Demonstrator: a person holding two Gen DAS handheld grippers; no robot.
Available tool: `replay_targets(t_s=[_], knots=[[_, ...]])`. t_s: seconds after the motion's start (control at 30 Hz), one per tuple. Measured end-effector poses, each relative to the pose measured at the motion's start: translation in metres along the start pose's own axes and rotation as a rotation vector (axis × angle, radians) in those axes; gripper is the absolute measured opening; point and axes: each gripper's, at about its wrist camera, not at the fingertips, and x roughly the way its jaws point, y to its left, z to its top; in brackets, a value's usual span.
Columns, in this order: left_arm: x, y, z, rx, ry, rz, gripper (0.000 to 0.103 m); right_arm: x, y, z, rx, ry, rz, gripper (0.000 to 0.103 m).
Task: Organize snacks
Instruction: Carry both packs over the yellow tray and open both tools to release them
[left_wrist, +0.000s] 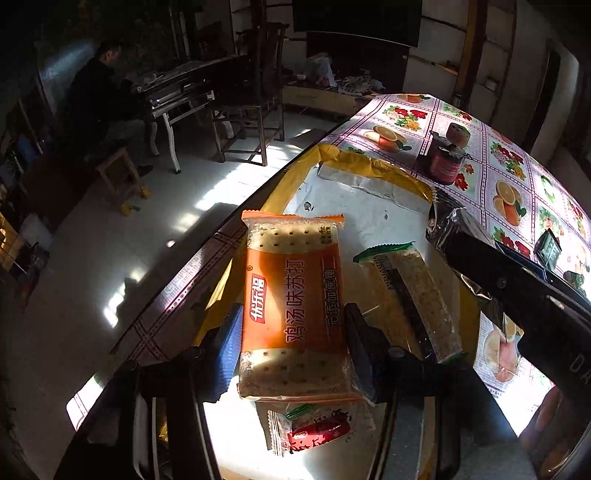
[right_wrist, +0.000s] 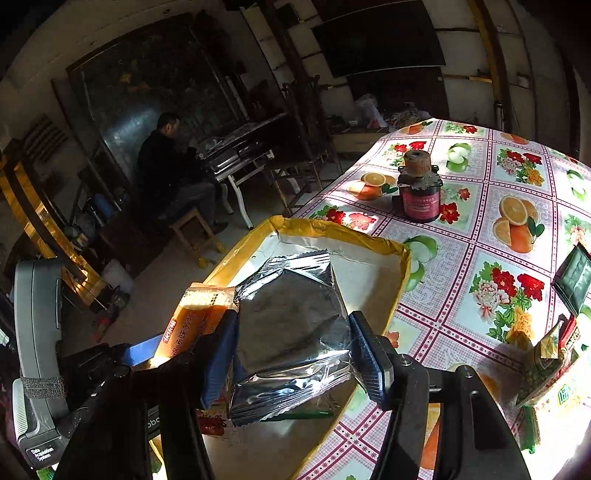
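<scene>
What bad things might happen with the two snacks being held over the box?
The orange cracker pack in the left gripper and the silver packet in the right gripper hang close together over the yellow-rimmed box; they might bump. The box sits near the table edge, so a dropped pack might fall off.

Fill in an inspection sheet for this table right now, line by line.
Surface: fruit-and-flower tablecloth, sunlit.
Job's things: orange cracker pack and silver pack, both held over the yellow-rimmed tray; green-ended pack and red-labelled pack lie in the tray.
Clutter: red can with brown top; more packets at the table's right.
Grippers: left claw shut on orange pack; right claw shut on silver pack.
Cables: nothing seen.
Surroundings: seated person, chairs, dark room.
</scene>
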Motion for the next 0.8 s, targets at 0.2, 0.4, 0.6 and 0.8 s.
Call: replay_targets(t_s=[0.2,0.4,0.6,0.8], knots=[[0.012,-0.007,0.002,0.013,0.013,0.006,0.053,0.041,-0.014,0.008,0.025,0.058,-0.005,0.065],[0.014,-0.011,0.003,0.028,0.012,0.021,0.053,0.058,-0.020,0.003,0.041,0.088,-0.001,0.065],[0.012,-0.009,0.003,0.025,0.016,0.021,0.060,0.056,-0.020,0.005,0.053,0.086,0.015,0.069],[-0.013,-0.002,0.002,0.000,-0.043,0.023,0.067,0.022,-0.022,0.002,0.084,0.005,0.034,0.070]])
